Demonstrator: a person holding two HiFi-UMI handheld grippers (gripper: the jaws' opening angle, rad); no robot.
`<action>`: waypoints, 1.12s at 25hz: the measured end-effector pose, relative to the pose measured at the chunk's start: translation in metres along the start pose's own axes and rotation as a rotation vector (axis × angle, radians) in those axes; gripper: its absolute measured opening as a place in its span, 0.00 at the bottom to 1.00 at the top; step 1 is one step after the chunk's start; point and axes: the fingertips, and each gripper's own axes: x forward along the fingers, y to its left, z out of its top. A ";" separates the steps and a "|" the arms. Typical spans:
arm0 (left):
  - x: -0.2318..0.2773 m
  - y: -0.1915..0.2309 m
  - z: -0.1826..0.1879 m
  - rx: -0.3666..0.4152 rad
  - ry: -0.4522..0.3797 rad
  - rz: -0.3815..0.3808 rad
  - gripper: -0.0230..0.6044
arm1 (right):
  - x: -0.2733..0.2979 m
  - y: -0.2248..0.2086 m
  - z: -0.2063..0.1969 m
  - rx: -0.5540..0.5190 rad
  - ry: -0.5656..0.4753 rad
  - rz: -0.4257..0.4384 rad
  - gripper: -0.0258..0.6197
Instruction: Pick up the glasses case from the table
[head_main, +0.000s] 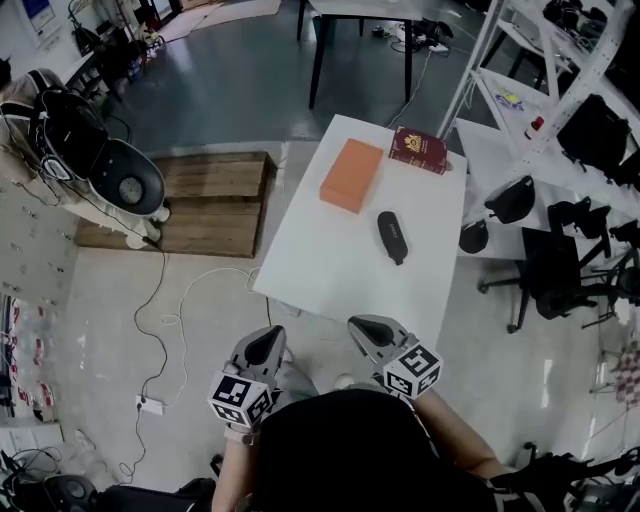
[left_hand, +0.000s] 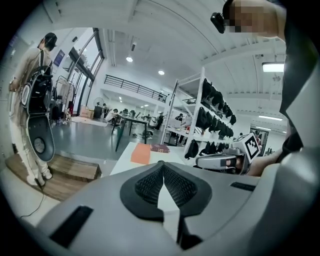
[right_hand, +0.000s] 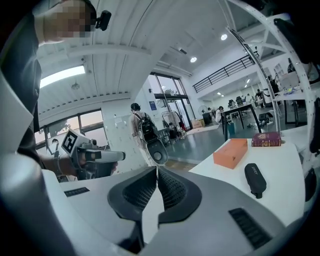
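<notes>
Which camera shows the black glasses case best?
The head view: the glasses case lies whole and unblocked on the white table. The right gripper view shows it side-on; the left gripper view misses it.

Near half of the table (head_main: 330, 275) is bare, giving an open run from the near edge up to the glasses case (head_main: 392, 237). The glasses case lies alone with free surface on every side. The orange box (head_main: 352, 175) sits beyond it to the left and the red book (head_main: 418, 149) at the far edge, both apart from it. Office chairs (head_main: 545, 265) crowd the table's right side. On the left there is open floor, with a wooden platform (head_main: 205, 200) further back.
</notes>
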 end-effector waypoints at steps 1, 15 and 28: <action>0.005 0.007 0.000 0.000 0.003 -0.002 0.07 | 0.007 -0.005 0.002 0.003 -0.001 -0.004 0.09; 0.077 0.161 0.062 0.027 0.022 -0.186 0.07 | 0.159 -0.064 0.055 0.040 0.007 -0.185 0.09; 0.116 0.218 0.063 0.052 0.119 -0.363 0.07 | 0.216 -0.120 0.071 0.078 -0.004 -0.422 0.22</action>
